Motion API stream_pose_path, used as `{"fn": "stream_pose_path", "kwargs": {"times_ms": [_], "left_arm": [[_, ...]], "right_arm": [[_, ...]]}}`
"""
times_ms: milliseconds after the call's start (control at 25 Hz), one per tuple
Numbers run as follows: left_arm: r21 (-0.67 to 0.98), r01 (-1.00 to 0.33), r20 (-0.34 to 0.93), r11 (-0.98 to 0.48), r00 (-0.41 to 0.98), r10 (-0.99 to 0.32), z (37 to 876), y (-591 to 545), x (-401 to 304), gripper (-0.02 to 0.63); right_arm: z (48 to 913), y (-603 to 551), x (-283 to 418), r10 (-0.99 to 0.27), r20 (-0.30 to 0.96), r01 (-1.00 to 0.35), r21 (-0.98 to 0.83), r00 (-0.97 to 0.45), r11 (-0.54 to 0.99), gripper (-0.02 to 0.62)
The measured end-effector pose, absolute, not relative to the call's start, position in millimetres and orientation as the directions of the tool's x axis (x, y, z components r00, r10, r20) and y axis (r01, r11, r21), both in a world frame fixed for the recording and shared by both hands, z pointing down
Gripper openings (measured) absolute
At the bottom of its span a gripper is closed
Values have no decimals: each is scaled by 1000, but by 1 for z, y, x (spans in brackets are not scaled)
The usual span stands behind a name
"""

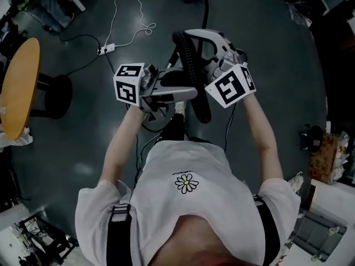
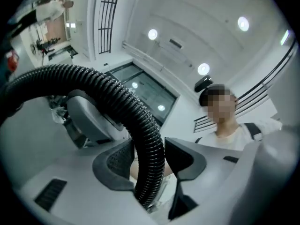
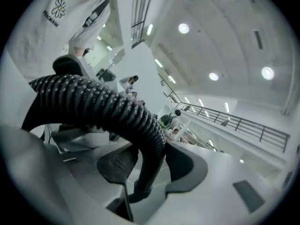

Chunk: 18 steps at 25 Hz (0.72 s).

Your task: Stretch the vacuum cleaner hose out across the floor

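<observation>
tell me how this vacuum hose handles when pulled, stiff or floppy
Likely floppy: the ribbed hose arcs in a loop between the left tool and right tool. Its ridges probably resist slipping. It may spring back curved.

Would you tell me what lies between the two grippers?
A bend of the black hose, gripped by the left gripper and the right gripper; the head view shows it.

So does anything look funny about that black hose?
Yes: the hose isn't lying flat. It is up in the air, bent in a tight arch between the left tool and the right tool, which both pinch it. On the floor, a white cable curls into a little loop.
</observation>
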<state>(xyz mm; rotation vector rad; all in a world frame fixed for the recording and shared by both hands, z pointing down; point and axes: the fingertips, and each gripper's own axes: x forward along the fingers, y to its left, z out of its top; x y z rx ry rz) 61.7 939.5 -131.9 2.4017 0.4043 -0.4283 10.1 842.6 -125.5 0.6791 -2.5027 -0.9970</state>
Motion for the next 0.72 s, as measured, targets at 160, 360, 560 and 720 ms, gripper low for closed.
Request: {"fn": "stream_pose_path", "kwargs": {"times_ms": [160,360,560,720], "left_arm": [[546,550,-639,-633,762,111,-125,991,10,188],[555,503,-479,-662,844,240,-98,1068,-5,184],[550,494,-430,-673,859,278,-86,1118,-4,186],[610,410,-478,-678,873,98,-83,1103,-17,194]], "right_arm": [[-104,905,24,-659,-50,-608,442,-750,659,173],[-37,970,59,-673,11,-671,-95,-739,735,173],[-7,1028,16,-579,39,-578,-145,-814,803,173],[3,1028,10,-706,-8,-695,-167,-708,699,173]]}}
